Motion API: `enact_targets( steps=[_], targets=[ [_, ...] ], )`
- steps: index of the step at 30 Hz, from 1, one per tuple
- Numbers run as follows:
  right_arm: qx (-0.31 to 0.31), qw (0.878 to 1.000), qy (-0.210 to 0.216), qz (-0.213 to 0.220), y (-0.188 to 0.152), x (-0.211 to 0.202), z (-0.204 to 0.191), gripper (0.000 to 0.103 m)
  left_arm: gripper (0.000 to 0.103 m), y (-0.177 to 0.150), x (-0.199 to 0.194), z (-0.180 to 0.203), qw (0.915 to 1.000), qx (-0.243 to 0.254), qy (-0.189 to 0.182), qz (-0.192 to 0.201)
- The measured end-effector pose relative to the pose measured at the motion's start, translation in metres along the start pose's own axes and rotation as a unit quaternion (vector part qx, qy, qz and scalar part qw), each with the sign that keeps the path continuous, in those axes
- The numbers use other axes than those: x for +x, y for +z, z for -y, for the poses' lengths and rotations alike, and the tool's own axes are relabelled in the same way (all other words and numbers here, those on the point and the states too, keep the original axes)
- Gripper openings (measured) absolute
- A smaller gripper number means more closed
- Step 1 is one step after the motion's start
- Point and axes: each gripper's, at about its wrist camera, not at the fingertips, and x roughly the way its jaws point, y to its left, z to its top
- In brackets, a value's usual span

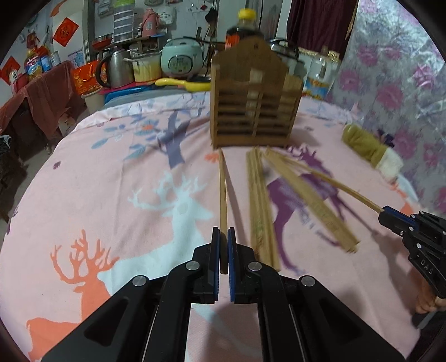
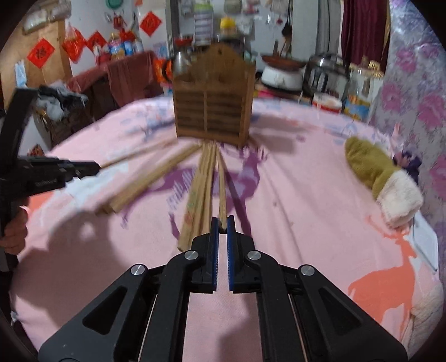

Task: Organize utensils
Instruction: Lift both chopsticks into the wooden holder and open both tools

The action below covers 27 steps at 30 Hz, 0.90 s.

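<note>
A brown wooden utensil holder point(image 1: 255, 94) stands on the pink deer-print cloth point(image 1: 125, 195); it also shows in the right wrist view point(image 2: 213, 97). Several wooden chopsticks point(image 1: 262, 206) lie fanned out in front of it, as the right wrist view point(image 2: 199, 195) shows too. My left gripper point(image 1: 223, 235) is shut on one chopstick point(image 1: 222, 192) near its end. My right gripper point(image 2: 222, 222) is shut on another chopstick point(image 2: 221, 189). The right gripper also shows in the left wrist view point(image 1: 383, 213), and the left gripper in the right wrist view point(image 2: 97, 167).
An olive and white mitten point(image 2: 382, 178) lies on the cloth at the right. A floral sheet point(image 1: 395, 83) hangs along the right side. Behind the holder stand a rice cooker point(image 1: 181, 60), a kettle point(image 1: 118, 66), a dark sauce bottle point(image 1: 245, 26) and jars point(image 2: 359, 92).
</note>
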Motion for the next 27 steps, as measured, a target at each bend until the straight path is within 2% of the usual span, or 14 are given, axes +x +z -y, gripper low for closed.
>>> enact_targets(
  steps=[7,17,24,27],
  targets=[
    [0.009,0.998,0.001,0.064,0.058,-0.037,0.006,0.006,0.006,0.056,-0.041,0.02,0.9987,0.03,0.007,0.041],
    [0.015,0.995,-0.012,0.097,0.124,-0.043,0.007,0.006,0.006,0.136,-0.065,0.04,0.9974,0.031,0.013,0.064],
    [0.022,0.989,-0.003,0.147,0.171,-0.072,0.005,0.006,0.006,0.192,-0.11,0.054,0.9909,0.025,0.008,0.132],
    [0.023,0.987,-0.005,0.162,0.19,-0.079,0.002,0.006,0.006,0.212,-0.123,0.061,0.9842,0.027,0.03,0.172]
  ],
)
